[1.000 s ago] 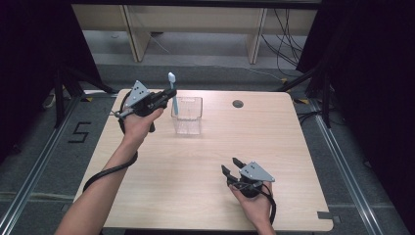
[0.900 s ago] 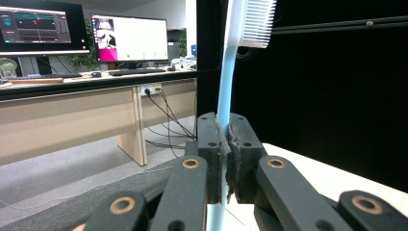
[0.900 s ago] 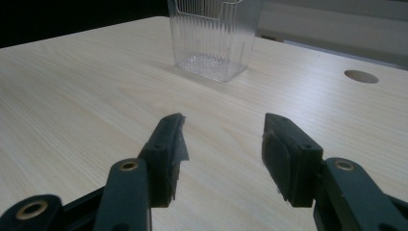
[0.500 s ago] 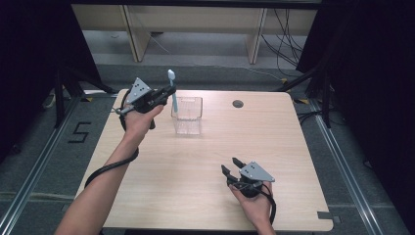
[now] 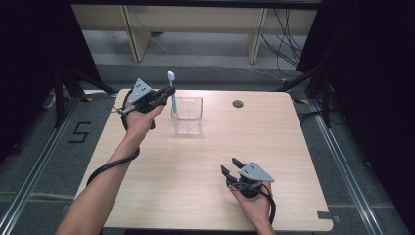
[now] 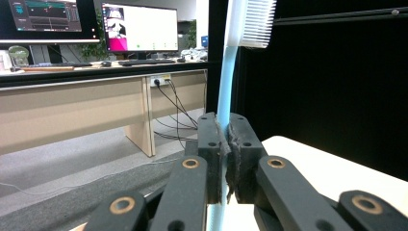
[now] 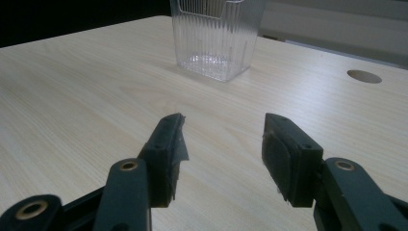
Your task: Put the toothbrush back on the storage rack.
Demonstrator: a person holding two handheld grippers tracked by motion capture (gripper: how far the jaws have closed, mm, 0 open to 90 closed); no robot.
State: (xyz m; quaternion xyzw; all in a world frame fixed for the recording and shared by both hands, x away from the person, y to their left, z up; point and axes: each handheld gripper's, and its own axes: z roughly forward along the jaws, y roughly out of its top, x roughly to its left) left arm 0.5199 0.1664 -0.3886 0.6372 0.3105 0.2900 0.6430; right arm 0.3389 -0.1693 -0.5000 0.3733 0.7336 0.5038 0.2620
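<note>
Up near the far left corner of the tabletop (image 5: 195, 161), the left claw (image 5: 164, 97) is clamped on a light-blue toothbrush (image 5: 172, 91), pads pinching its handle. The brush stands upright, white bristle head at the top, just beside the left edge of a clear ribbed plastic container (image 5: 188, 115). Nearer the person, the right claw (image 5: 230, 165) rests low over the tabletop with its jaws apart and nothing between them, pointing toward the container.
</note>
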